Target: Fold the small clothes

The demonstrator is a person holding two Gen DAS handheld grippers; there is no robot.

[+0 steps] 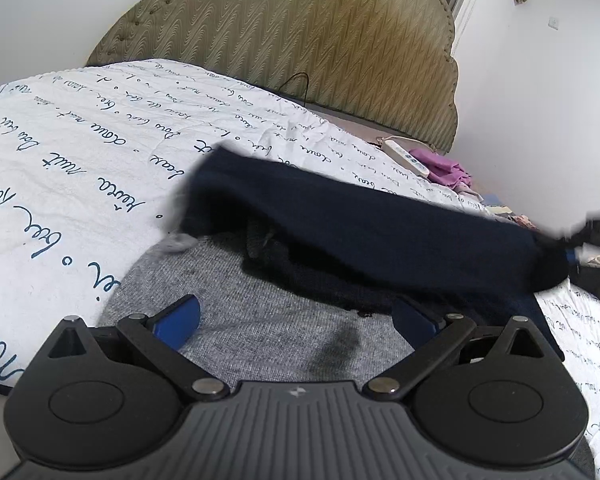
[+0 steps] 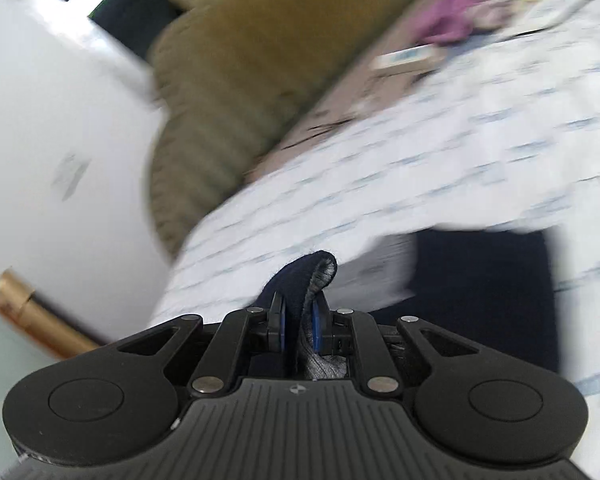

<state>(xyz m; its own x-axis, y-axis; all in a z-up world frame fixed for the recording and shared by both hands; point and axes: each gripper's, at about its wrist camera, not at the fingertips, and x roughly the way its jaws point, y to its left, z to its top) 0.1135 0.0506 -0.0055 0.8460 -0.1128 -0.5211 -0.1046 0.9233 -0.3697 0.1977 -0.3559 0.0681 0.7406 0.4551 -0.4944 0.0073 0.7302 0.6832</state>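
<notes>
A small knit garment, grey [image 1: 260, 320] on one side and dark navy [image 1: 380, 236] on the other, lies on the bed. My left gripper [image 1: 296, 316] is open, its blue pads wide apart just above the grey part. My right gripper [image 2: 298, 320] is shut on a navy and grey edge of the garment [image 2: 308, 276] and holds it up. In the left wrist view the right gripper [image 1: 580, 248] stretches a navy flap across the garment, blurred by motion. A further navy part [image 2: 480, 292] shows on the bed in the right wrist view.
The bed has a white quilt with blue script [image 1: 80, 152] and an olive padded headboard [image 1: 300, 40]. A white remote [image 1: 408, 156] and purple cloth [image 1: 446, 168] lie by the headboard. White walls stand around. A brass-coloured pole [image 2: 40, 316] is at the left.
</notes>
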